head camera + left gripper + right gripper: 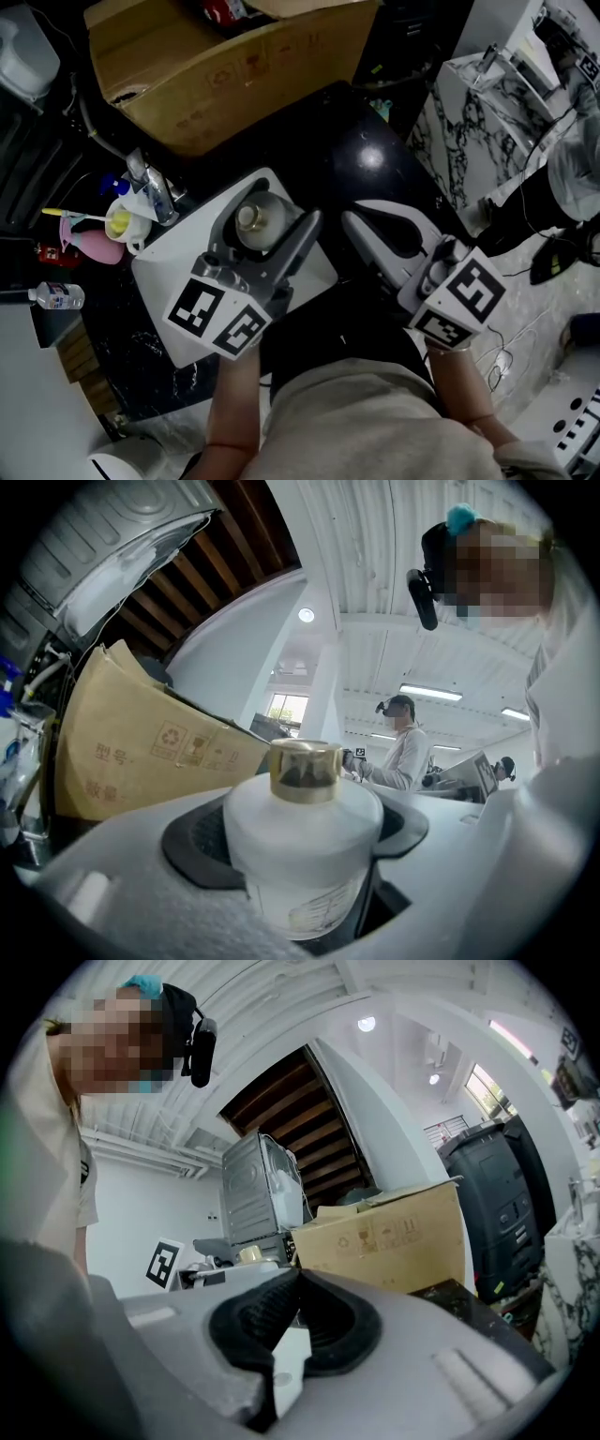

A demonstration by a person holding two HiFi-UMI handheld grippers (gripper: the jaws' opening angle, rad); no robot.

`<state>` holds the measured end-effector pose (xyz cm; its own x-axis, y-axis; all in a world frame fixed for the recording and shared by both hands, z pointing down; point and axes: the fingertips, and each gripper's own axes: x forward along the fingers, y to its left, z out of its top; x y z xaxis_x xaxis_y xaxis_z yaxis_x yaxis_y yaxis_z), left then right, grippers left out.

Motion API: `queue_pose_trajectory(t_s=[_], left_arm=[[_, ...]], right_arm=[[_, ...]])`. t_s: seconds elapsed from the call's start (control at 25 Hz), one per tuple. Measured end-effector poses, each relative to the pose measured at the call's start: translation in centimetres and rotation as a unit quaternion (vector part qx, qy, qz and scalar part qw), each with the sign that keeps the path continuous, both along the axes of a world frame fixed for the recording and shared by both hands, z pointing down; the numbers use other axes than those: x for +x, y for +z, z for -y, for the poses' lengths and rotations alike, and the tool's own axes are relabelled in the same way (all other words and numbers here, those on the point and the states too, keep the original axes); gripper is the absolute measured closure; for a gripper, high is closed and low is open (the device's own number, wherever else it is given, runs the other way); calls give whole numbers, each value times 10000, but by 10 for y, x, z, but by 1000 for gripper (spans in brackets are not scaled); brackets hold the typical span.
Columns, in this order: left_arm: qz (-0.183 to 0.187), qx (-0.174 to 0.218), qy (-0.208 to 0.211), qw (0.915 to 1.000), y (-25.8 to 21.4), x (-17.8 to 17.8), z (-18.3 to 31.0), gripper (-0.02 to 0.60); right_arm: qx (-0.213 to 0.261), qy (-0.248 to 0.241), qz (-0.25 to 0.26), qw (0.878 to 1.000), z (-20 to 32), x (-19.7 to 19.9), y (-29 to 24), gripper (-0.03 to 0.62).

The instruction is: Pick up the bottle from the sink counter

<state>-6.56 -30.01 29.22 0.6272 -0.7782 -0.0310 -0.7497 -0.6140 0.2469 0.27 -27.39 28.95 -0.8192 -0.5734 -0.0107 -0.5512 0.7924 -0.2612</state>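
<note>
White, gold-capped bottle (pixel 300 846) pinched in left claw (pixel 268 219) over the sink (pixel 155 270), label print too faint to read; right claw (pixel 292 1283) pressed together, empty; cardboard box (pixel 141 752) with recycling mark behind.

There's the squat white frosted bottle (pixel 298 855) with its shiny gold cap (pixel 305 769), standing upright, a faint label low on its body. It's pinched between the left gripper's (pixel 265 228) jaws.

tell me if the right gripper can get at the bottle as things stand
Probably not cleanly: the bottle is clamped in the left gripper, whose fingers cover its sides, leaving only the gold-capped top exposed; the right gripper is shut beside it.
</note>
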Motion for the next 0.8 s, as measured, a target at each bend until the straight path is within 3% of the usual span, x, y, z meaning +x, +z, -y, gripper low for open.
queue_pose_trajectory(t_s=[0.36, 0.8], left_arm=[[-157, 264, 39, 9995, -17, -12, -28, 222], [183, 664, 315, 9971, -26, -20, -62, 224]], right_arm=[[228, -148, 18, 9996, -27, -23, -16, 592], [330, -167, -127, 9992, -40, -37, -17, 592]])
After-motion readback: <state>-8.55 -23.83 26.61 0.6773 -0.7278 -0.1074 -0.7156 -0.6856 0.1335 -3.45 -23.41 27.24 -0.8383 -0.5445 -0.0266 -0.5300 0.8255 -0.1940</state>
